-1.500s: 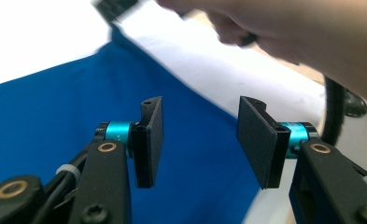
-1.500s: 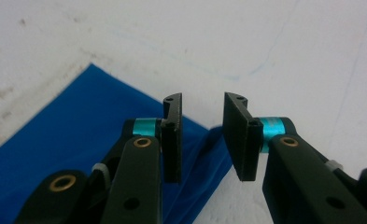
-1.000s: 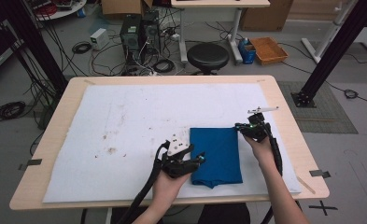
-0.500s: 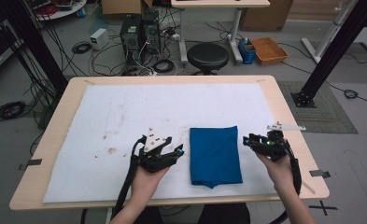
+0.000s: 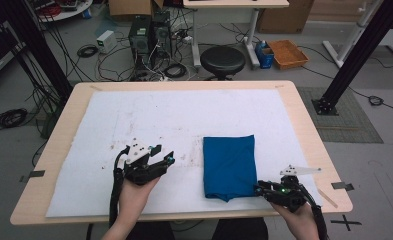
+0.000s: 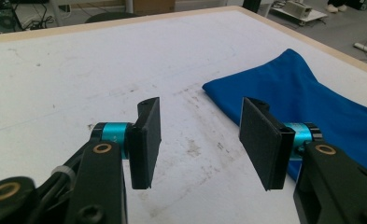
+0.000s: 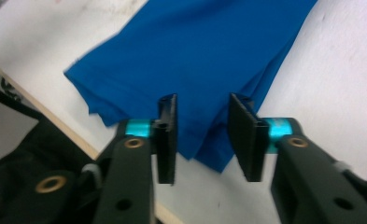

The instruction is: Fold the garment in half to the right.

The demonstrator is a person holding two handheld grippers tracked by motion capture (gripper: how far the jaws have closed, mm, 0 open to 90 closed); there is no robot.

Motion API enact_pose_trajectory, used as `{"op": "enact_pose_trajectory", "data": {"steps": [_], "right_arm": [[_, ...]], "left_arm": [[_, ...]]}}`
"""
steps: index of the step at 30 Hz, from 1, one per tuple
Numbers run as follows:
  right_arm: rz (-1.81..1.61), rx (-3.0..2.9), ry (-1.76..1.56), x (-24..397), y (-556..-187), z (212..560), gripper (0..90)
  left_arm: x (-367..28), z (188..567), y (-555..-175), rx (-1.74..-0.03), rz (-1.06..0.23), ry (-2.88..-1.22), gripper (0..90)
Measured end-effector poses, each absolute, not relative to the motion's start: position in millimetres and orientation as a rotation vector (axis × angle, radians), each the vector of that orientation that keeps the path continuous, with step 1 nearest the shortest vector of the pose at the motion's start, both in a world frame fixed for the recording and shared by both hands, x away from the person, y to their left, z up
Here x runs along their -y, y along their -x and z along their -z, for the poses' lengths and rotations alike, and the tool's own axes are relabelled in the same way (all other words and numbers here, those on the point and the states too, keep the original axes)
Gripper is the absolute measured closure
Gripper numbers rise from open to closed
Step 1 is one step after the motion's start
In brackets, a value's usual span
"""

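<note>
A wooden bench [image 5: 304, 130] carries a stained white sheet [image 5: 184, 120]; on the sheet's right half lies a folded blue cloth [image 5: 229, 165].

Probably a robotics lab: behind the table [image 5: 304, 125] stand computer towers [image 5: 151, 32], tangled cables [image 5: 89, 50] and a stool [image 5: 222, 60].

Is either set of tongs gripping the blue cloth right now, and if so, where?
Nothing is held. The left tongs stand open over the white mat, beside the blue cloth. The right tongs are open at its near corner, pads not on it.
</note>
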State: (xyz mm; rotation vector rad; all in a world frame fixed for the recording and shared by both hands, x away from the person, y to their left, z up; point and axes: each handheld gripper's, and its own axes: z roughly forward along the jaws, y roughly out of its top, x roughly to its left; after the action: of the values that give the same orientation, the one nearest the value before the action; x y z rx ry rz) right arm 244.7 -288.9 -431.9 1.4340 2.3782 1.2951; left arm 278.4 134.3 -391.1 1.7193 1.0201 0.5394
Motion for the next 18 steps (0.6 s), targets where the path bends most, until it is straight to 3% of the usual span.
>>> {"op": "enact_pose_trajectory", "data": {"steps": [2, 3, 4, 9, 14, 16, 18], "right_arm": [[-1.269, -2.383, -1.417, 291, -243, 435, 83.4], [-1.269, -2.383, -1.417, 291, -243, 435, 83.4], [-1.241, -2.383, -1.402, 293, -242, 435, 88.8], [-1.206, -2.358, -1.393, 297, -238, 434, 88.7], [-1.208, -2.332, -1.386, 300, -237, 431, 80.1], [-1.227, -2.293, -1.398, 303, -238, 426, 63.4], [-1.258, -2.266, -1.367, 306, -240, 420, 62.0]], "left_arm": [[-136, 391, -278, -1.02, -0.537, -1.72, 48.6], [-136, 391, -278, -1.02, -0.537, -1.72, 48.7], [-137, 390, -278, -1.021, -0.54, -1.717, 48.6], [-138, 389, -279, -1.017, -0.538, -1.712, 48.6], [-140, 386, -279, -1.002, -0.546, -1.72, 48.6], [-142, 384, -280, -0.988, -0.541, -1.725, 48.5], [-145, 381, -281, -0.966, -0.552, -1.731, 47.6]]}}
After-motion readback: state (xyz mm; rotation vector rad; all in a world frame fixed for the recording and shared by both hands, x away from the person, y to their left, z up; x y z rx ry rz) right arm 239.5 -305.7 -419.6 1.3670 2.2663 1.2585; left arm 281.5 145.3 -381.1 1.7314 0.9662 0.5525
